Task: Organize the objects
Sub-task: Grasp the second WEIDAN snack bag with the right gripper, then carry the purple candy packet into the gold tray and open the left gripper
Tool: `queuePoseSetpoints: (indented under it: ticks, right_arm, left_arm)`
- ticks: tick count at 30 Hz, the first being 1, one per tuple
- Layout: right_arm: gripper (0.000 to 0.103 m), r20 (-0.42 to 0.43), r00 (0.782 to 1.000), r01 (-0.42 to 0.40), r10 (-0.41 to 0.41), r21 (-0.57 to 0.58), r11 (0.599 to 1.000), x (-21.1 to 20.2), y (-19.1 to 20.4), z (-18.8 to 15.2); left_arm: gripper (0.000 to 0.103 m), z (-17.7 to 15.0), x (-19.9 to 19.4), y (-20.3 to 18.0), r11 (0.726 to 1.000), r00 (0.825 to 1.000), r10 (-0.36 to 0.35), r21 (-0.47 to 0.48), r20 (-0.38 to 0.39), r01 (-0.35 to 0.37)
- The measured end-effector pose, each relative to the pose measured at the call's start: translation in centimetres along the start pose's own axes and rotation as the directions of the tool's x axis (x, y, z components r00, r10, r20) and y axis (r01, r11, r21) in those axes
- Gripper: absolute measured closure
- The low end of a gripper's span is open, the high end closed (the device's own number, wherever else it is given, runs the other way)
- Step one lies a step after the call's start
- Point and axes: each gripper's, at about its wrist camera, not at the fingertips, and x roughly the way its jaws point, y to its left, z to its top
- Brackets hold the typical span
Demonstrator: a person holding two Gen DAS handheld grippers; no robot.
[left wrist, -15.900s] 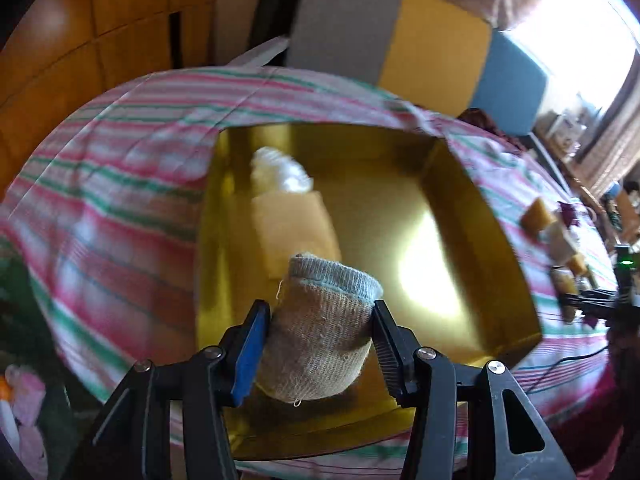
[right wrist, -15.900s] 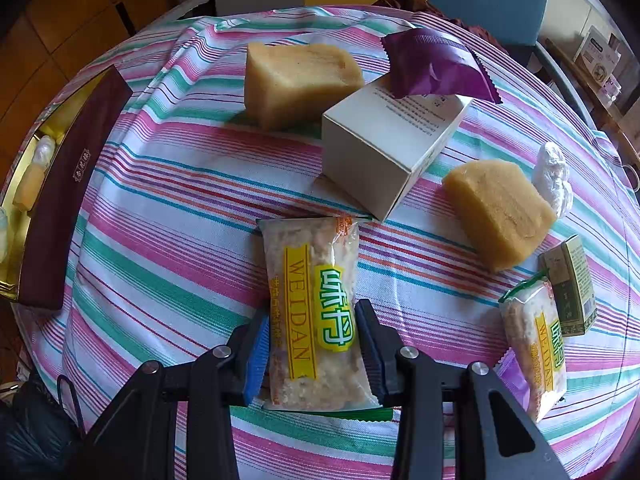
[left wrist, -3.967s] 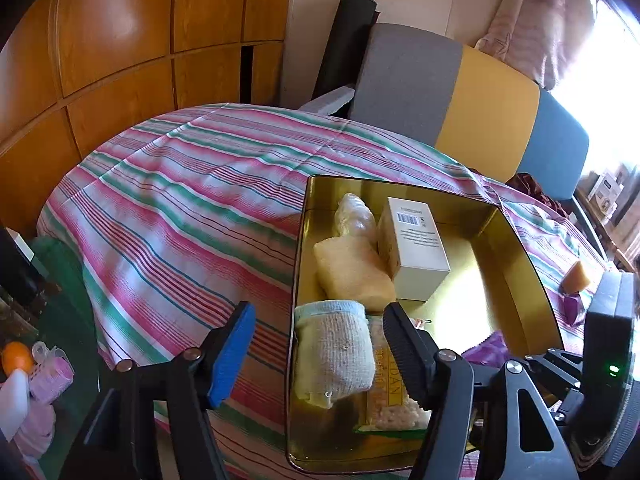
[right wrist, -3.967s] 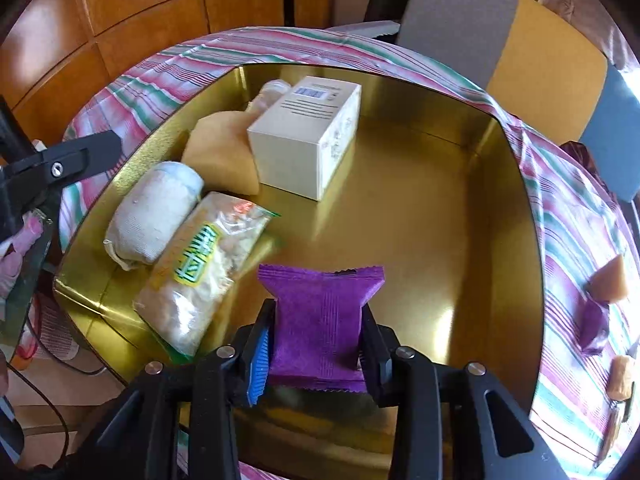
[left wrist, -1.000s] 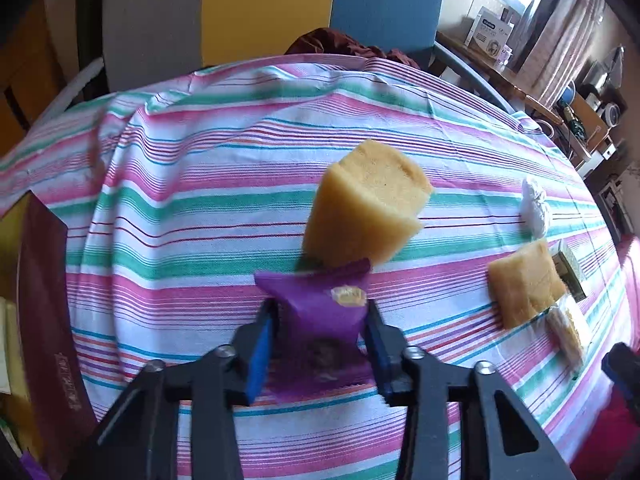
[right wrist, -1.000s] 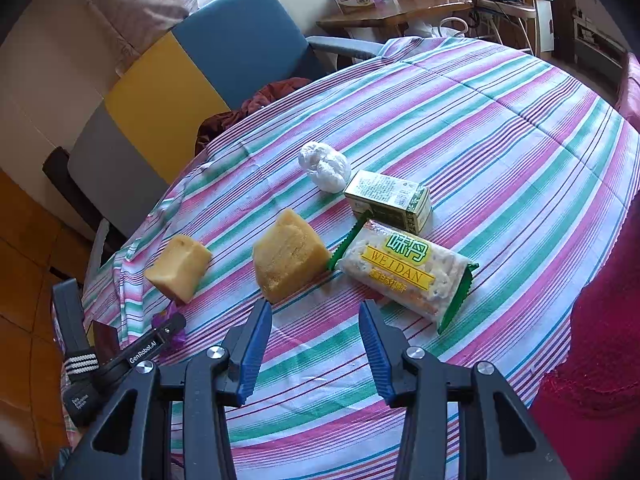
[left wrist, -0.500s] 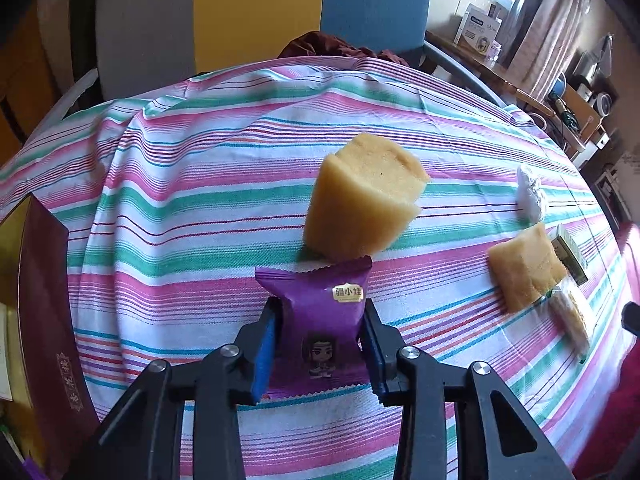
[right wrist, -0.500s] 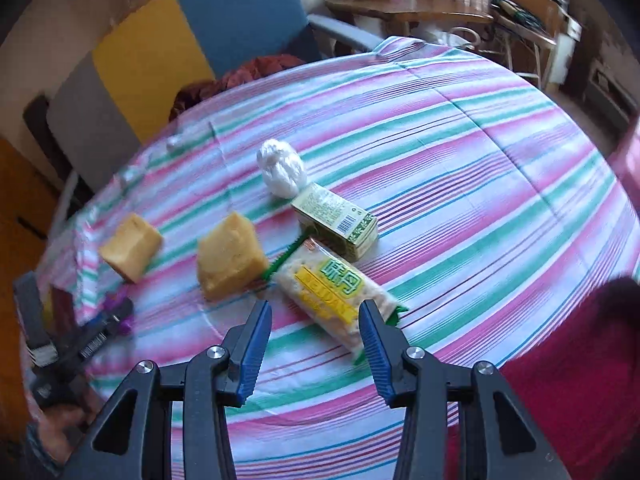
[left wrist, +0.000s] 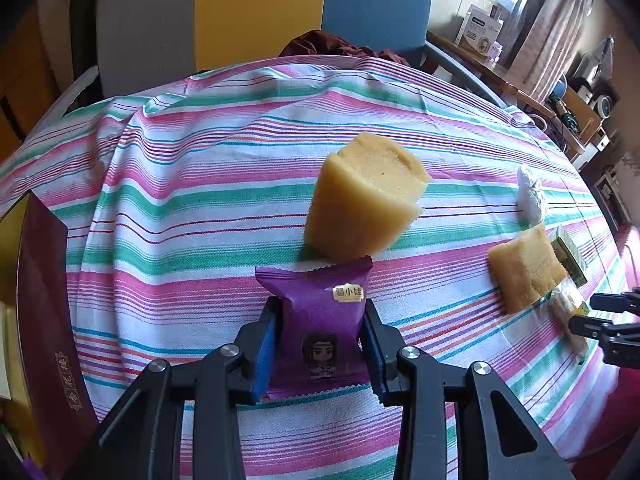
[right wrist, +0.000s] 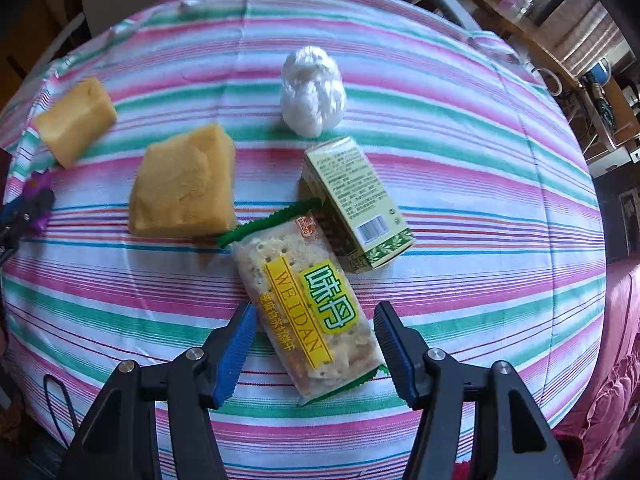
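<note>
Left claw clamps the purple snack packet; right claw is opening, straddling the WEIDAN cracker packet untouched.

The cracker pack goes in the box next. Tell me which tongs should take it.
Right. The right tongs are opening astride the cracker pack, pads not touching it yet. The left tongs are shut on the purple packet.
</note>
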Motion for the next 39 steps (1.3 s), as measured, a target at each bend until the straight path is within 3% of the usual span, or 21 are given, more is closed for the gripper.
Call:
queuePoseSetpoints:
  ticks: [4, 8, 21, 33, 39]
  right_arm:
    - [0.041, -0.033, 0.999, -0.002, 0.002, 0.001, 1.0, 1.1, 0.0, 0.3]
    - [0.052, -0.035, 0.999, -0.01, 0.01, -0.002, 1.0, 1.0, 0.4, 0.0]
    - [0.052, -0.074, 0.994, -0.083, 0.076, -0.086, 0.993, -0.3, 7.1, -4.4]
    - [0.053, 0.055, 0.984, -0.162, 0.168, -0.103, 0.981, -0.8, 14.1, -4.1]
    - [0.053, 0.108, 0.976, -0.178, 0.188, -0.102, 0.979, -0.7, 14.3, -4.7]
  left_arm:
    - [0.064, 0.0, 0.0, 0.0, 1.0, 1.0, 0.0, -0.003, 0.003, 0.0]
    - [0.064, -0.2, -0.1, 0.0, 1.0, 1.0, 0.0, 0.0, 0.008, 0.0]
    - [0.068, -2.5, -2.1, 0.8, 0.999, 0.999, -0.035, 0.009, 0.006, 0.035]
    - [0.068, -5.2, -8.8, 4.0, 0.997, 0.991, -0.079, -0.008, 0.108, 0.081]
    - [0.068, -6.5, -12.5, 6.2, 0.998, 0.981, -0.062, -0.021, 0.184, 0.067]
